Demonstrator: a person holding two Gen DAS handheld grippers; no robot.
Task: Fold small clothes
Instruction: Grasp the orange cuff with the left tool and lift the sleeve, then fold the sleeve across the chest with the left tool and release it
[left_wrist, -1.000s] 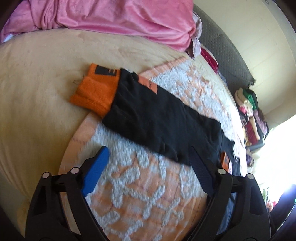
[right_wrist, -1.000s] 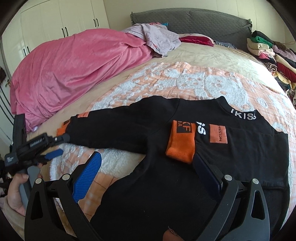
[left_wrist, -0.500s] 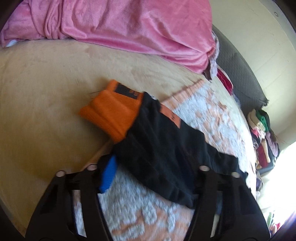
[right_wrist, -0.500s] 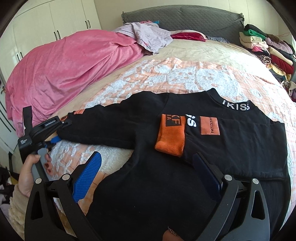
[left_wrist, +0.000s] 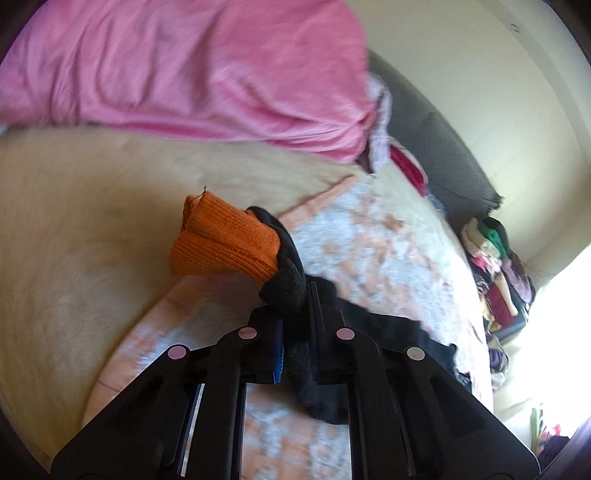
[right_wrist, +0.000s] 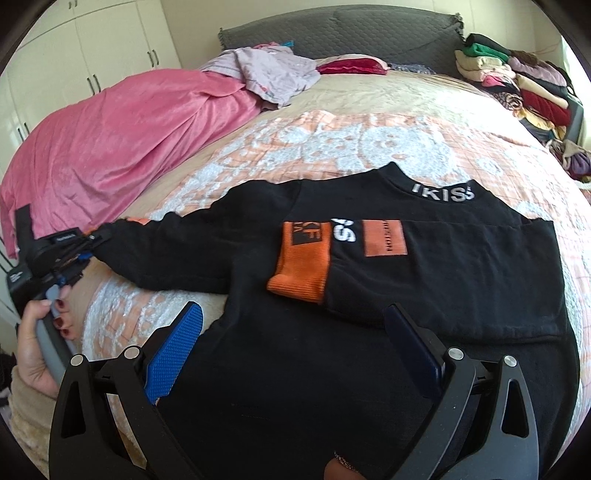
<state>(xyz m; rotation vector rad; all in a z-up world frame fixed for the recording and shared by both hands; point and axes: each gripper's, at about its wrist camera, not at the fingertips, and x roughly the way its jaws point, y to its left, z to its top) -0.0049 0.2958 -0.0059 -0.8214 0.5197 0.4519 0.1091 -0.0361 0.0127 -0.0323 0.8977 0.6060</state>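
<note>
My left gripper (left_wrist: 295, 314) pinches the sleeve (right_wrist: 166, 251) just behind its orange cuff (left_wrist: 225, 243); the sleeve runs rightward to the black top (right_wrist: 369, 314) flat on the bed (right_wrist: 369, 147); my right gripper (right_wrist: 291, 339) hovers open over the body.

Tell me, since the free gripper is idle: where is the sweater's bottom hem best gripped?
Probably the hem corner on the outstretched-sleeve side of the black sweater, just ahead of the open right gripper. Come in low from the near bed edge: the fabric lies flat there, single-layered, clear of the folded orange cuff.
</note>
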